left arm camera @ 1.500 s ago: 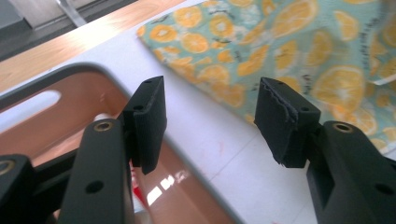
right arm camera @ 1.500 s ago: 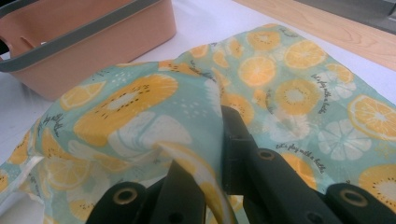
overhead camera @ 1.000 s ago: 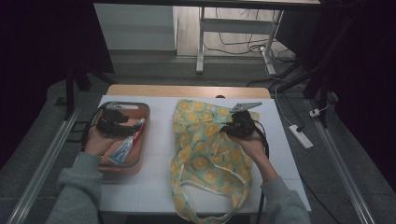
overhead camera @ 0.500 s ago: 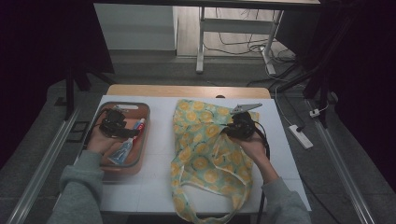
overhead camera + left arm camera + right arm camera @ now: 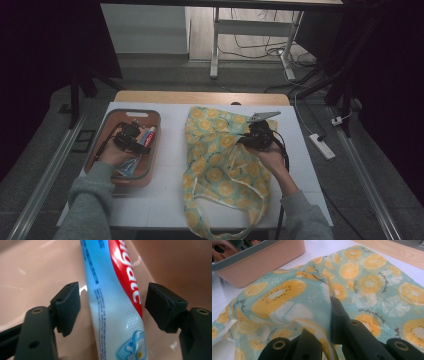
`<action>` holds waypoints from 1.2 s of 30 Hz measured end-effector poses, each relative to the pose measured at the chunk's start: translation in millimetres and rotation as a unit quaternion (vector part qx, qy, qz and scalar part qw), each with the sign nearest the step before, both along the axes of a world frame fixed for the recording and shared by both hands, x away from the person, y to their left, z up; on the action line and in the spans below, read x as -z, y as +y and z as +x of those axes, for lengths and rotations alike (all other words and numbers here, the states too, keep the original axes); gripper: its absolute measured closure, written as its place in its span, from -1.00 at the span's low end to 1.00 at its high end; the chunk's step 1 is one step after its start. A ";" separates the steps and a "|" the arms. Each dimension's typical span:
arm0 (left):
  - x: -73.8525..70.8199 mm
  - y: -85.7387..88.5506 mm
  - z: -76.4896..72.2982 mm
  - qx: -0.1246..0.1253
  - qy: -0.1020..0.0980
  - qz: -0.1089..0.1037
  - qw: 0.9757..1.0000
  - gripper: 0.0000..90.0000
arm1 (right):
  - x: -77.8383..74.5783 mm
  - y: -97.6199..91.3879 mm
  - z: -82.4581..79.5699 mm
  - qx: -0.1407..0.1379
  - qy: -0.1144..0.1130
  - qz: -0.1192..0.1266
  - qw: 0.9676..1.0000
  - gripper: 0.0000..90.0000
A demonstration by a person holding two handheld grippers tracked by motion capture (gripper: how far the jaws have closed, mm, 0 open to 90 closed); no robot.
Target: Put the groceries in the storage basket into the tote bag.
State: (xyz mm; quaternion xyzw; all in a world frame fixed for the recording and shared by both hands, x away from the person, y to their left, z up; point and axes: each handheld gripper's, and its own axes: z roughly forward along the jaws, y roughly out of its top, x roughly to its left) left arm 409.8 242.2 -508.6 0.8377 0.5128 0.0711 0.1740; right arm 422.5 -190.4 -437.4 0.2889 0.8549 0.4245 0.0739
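- The left gripper (image 5: 131,140) sits in the tray (image 5: 150,172) at the left of the high view, jaws wide on either side of the toothpaste tube (image 5: 113,302); the pads stand clear of it on both sides, so nothing is gripped yet.
- The tube lies flat on the tray floor, running up the middle of the left gripper view, which lets the jaws close across its width.
- The right gripper (image 5: 256,137), right of centre in the high view, is clamped on a fold of the bag (image 5: 220,165); in the right gripper view the cloth (image 5: 312,305) is bunched between its jaws, likely to hold the mouth up for loading.
- The tray walls hem the tube in, so it probably has to be lifted straight up.
- Bare table (image 5: 172,150) lies between tray and bag, giving room to carry the tube across.
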 end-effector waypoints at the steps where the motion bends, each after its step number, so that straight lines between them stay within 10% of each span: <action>1: 1.7 -0.4 0.5 0.001 0.007 0.004 1.000 -0.32 | 0.0 -0.2 0.1 0.000 0.000 0.000 1.000 0.95; 22: -3.9 21.8 2.0 -0.048 0.014 -0.039 0.998 0.61 | 0.1 -3.2 0.6 0.004 -0.001 -0.001 1.000 0.95; 36: -17.3 38.6 -5.3 -0.048 -0.011 -0.072 0.996 0.69 | -1.4 -4.7 -0.1 0.003 -0.010 0.005 1.000 0.95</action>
